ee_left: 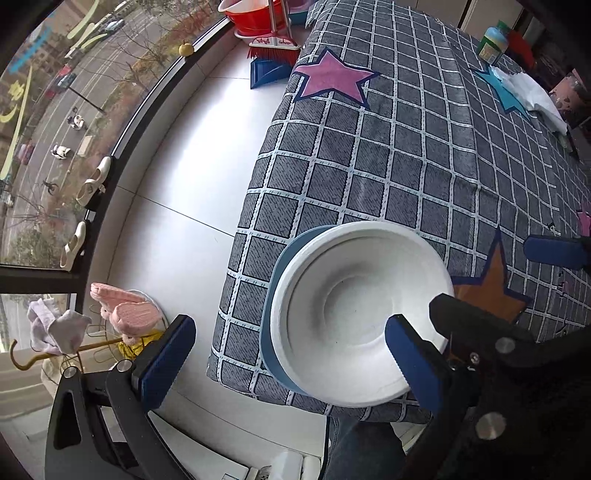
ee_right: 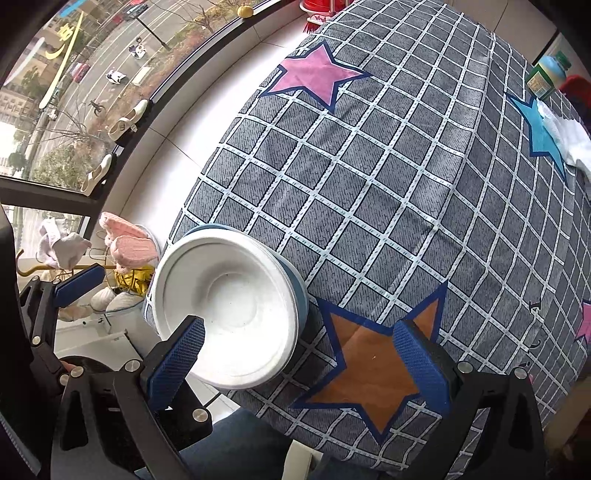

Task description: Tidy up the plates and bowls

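A white bowl (ee_left: 354,314) sits nested on a blue plate (ee_left: 271,295) at the near left corner of the checked tablecloth (ee_left: 406,147). The stack also shows in the right wrist view, white bowl (ee_right: 229,314) on blue plate (ee_right: 301,291). My left gripper (ee_left: 291,362) is open, its fingers spread to either side of the stack, holding nothing. My right gripper (ee_right: 306,354) is open and empty, its left finger over the bowl's near rim, its right finger over an orange star.
A green-capped bottle (ee_left: 493,40) and a white cloth (ee_left: 528,92) lie at the table's far right. The table edge drops to a white tiled floor (ee_left: 192,166). A red basin (ee_left: 258,14), broom and blue dustpan (ee_left: 267,72) stand by the window. Pink slippers (ee_left: 125,306) rest lower left.
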### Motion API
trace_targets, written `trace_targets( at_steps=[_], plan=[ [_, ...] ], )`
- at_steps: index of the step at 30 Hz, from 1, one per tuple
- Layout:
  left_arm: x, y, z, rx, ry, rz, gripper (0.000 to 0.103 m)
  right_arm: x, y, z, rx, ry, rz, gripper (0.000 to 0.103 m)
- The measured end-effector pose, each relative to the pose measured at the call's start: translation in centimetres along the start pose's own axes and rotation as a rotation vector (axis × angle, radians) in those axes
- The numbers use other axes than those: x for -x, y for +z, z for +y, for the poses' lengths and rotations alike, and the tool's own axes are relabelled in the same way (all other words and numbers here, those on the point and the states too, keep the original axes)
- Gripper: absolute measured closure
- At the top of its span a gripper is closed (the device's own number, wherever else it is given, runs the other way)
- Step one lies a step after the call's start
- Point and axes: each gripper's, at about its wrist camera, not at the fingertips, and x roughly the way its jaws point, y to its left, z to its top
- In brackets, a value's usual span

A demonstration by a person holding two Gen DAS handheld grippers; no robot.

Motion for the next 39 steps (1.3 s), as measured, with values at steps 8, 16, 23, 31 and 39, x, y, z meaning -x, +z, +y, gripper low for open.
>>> trace_targets(
  at_steps=[8, 16, 23, 31, 39],
  plan=[
    [-0.1, -0.5, 0.2, 0.011, -0.001, 0.002, 0.0, -0.4, -0.1, 0.4, 0.017, -0.007, 0.022, 0.0],
    [-0.2, -0.5, 0.2, 0.015, 0.003, 0.008, 0.0, -0.5, -0.1, 0.5, 0.022, -0.005, 0.026, 0.0],
    [-0.3, -0.4, -0.1, 0.011, 0.011, 0.015, 0.0, -0.5, -0.2, 0.5, 0.02, 0.004, 0.029, 0.0],
    [-0.4, -0.5, -0.4, 0.012, 0.019, 0.027, 0.0, -0.4, -0.2, 0.1, 0.01, 0.017, 0.031, 0.0],
    [-0.6, -0.6, -0.7, 0.02, 0.025, 0.042, 0.0, -0.4, -0.3, -0.3, 0.014, 0.025, 0.035, 0.0]
  ],
)
